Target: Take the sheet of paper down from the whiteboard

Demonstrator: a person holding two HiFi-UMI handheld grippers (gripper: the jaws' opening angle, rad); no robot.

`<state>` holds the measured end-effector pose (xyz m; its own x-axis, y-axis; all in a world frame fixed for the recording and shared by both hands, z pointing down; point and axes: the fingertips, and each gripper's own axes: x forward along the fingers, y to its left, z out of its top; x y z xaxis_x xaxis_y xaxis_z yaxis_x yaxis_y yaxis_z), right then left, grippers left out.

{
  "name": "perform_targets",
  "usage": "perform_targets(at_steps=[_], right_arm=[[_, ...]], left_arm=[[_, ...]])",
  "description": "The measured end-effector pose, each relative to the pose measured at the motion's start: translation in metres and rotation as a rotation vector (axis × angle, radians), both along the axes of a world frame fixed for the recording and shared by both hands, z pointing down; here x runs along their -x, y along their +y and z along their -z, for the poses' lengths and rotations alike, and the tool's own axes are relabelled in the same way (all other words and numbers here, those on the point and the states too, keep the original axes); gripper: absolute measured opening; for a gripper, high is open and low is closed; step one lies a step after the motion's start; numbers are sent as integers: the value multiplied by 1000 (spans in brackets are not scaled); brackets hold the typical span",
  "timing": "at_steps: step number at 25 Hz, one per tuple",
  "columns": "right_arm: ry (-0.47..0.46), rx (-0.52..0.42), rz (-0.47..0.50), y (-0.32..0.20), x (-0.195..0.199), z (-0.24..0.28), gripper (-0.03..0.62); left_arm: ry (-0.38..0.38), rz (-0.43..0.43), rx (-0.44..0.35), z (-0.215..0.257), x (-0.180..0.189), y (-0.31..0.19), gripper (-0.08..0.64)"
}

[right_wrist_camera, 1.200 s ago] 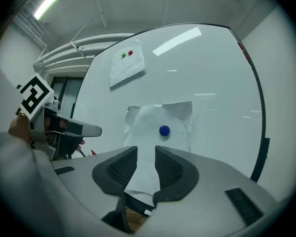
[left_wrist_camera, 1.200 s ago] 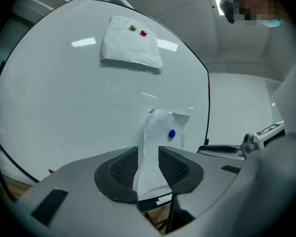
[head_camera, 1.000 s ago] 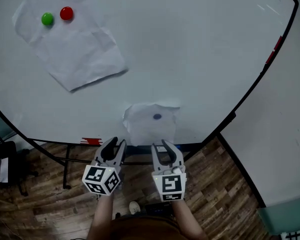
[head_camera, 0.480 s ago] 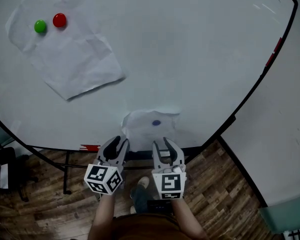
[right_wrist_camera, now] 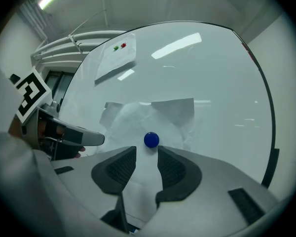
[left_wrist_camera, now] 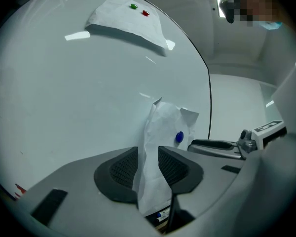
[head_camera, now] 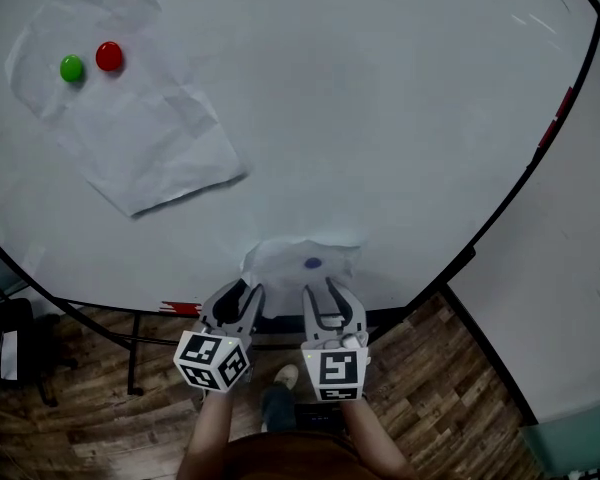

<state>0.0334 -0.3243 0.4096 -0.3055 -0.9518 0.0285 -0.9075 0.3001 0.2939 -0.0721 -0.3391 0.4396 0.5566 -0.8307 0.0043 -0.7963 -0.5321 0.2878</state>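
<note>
A small crumpled sheet of paper (head_camera: 298, 251) hangs low on the whiteboard (head_camera: 380, 118), pinned by a blue magnet (head_camera: 313, 264). My left gripper (head_camera: 238, 296) is at the sheet's lower left. In the left gripper view the sheet (left_wrist_camera: 163, 127) runs edge-on between the open jaws of the left gripper (left_wrist_camera: 148, 154), and the blue magnet (left_wrist_camera: 179, 138) sits just beyond. My right gripper (head_camera: 326, 294) is open at the sheet's lower edge. In the right gripper view the blue magnet (right_wrist_camera: 151, 140) lies just ahead of the right gripper (right_wrist_camera: 147, 154), with nothing gripped.
A larger sheet (head_camera: 140, 138) hangs at the upper left under a green magnet (head_camera: 72, 68) and a red magnet (head_camera: 108, 56). The board's black frame (head_camera: 500, 183) curves down the right side. Wooden floor (head_camera: 90, 408) and a dark chair (head_camera: 5, 338) lie below.
Both grippers have moved in toward the board, and their tips now reach the small sheet's lower edge. The sheets and magnets stay pinned as before.
</note>
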Motion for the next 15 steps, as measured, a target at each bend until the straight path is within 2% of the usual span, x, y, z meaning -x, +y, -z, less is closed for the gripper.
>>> perform_targets(at_steps=[9, 15], right_arm=[[1, -46, -11, -21, 3, 14, 141], [108, -142, -59, -27, 8, 21, 140]], left_arm=[[13, 5, -5, 3, 6, -8, 135], [22, -23, -15, 8, -3, -10, 123]])
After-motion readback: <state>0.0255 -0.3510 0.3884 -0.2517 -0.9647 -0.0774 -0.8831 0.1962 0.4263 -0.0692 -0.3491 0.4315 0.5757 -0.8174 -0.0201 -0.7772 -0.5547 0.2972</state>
